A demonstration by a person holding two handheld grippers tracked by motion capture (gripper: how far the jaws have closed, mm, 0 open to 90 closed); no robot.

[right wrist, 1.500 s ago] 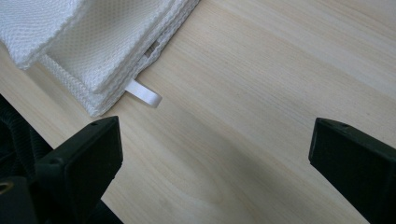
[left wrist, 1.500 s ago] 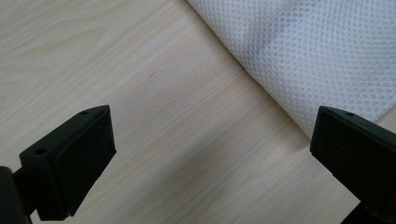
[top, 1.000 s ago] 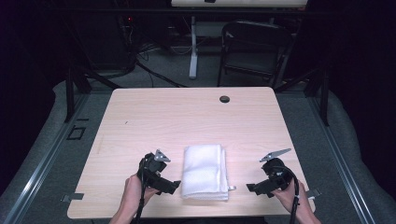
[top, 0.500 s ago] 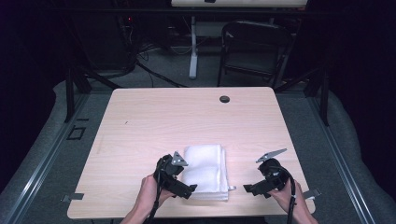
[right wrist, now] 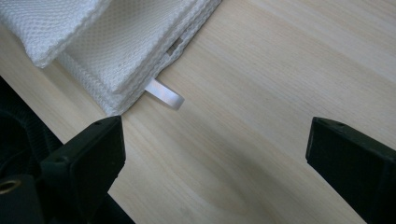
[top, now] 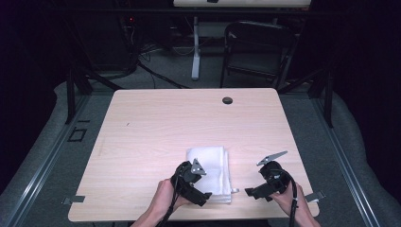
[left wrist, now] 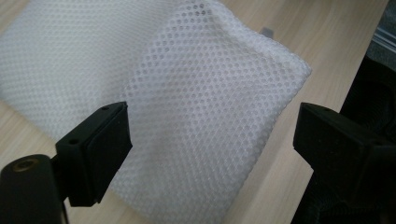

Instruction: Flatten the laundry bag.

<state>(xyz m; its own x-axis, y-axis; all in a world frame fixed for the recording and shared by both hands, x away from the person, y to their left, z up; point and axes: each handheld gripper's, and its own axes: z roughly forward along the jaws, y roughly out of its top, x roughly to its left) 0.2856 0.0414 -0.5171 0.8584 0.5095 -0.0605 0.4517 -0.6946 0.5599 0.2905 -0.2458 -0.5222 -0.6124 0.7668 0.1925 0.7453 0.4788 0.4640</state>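
Observation:
A folded white mesh cloth (top: 211, 165) lies on the wooden table (top: 156, 127) near its front edge. My left gripper (top: 202, 195) hovers over the cloth's near left part. In the left gripper view the cloth (left wrist: 201, 79) spreads under my left gripper (left wrist: 212, 135), one folded corner between the jaws. These jaws have just been closing a little, but they stand wide apart and the pads do not press the cloth. My right gripper (top: 249, 192) stands open to the right of the cloth. In its own view, my right gripper (right wrist: 217, 144) has bare wood between the jaws, with the cloth's layered edge (right wrist: 116, 51) and a white loop tab (right wrist: 164, 95) beyond them.
A black round grommet (top: 227, 100) sits in the table's far middle. A dark folding chair (top: 257, 52) and a table leg stand behind. Metal brackets (top: 73, 200) stick out at the near corners. The table's front edge runs just below both hands.
My left gripper has moved to the right, from beside the cloth onto its near left part. The right gripper has stayed almost where it was.

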